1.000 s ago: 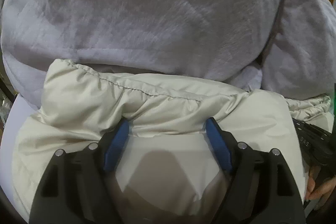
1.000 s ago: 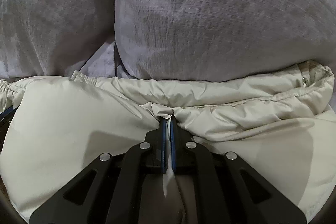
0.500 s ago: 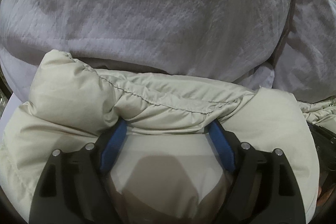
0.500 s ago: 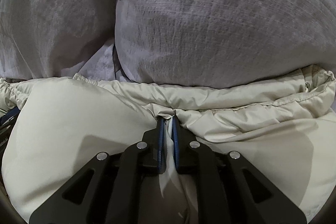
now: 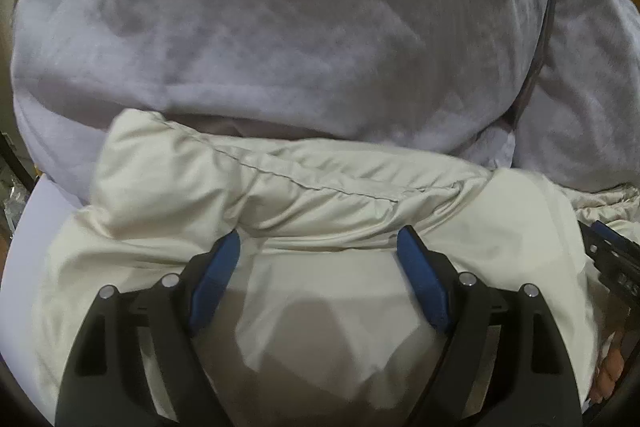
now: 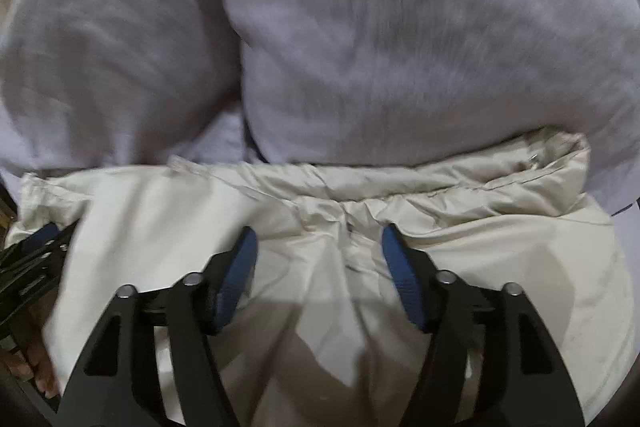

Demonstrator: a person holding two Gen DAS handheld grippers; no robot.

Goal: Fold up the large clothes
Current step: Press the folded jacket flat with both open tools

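Observation:
A cream puffer jacket [image 5: 304, 187] lies folded in front of me, its stitched edge bunched up against grey bedding. It also fills the lower half of the right wrist view [image 6: 360, 195]. My left gripper [image 5: 318, 247] is open, its blue pads resting on the jacket either side of a fold. My right gripper [image 6: 320, 243] is open too, jaws wide apart over a crumpled seam, holding nothing. The right gripper's tip shows at the left wrist view's right edge [image 5: 612, 251], and the left gripper shows at the right wrist view's left edge [image 6: 36, 251].
Large grey pillows or a duvet [image 5: 280, 27] rise just behind the jacket and also fill the top of the right wrist view [image 6: 400, 47]. A pale sheet [image 5: 36, 219] shows at the left. The person's fingers [image 6: 36, 367] are at the lower left.
My right gripper was shut on a pinch of the jacket's edge and has opened wide, letting the fabric go. The left gripper stays open, pulled back slightly.

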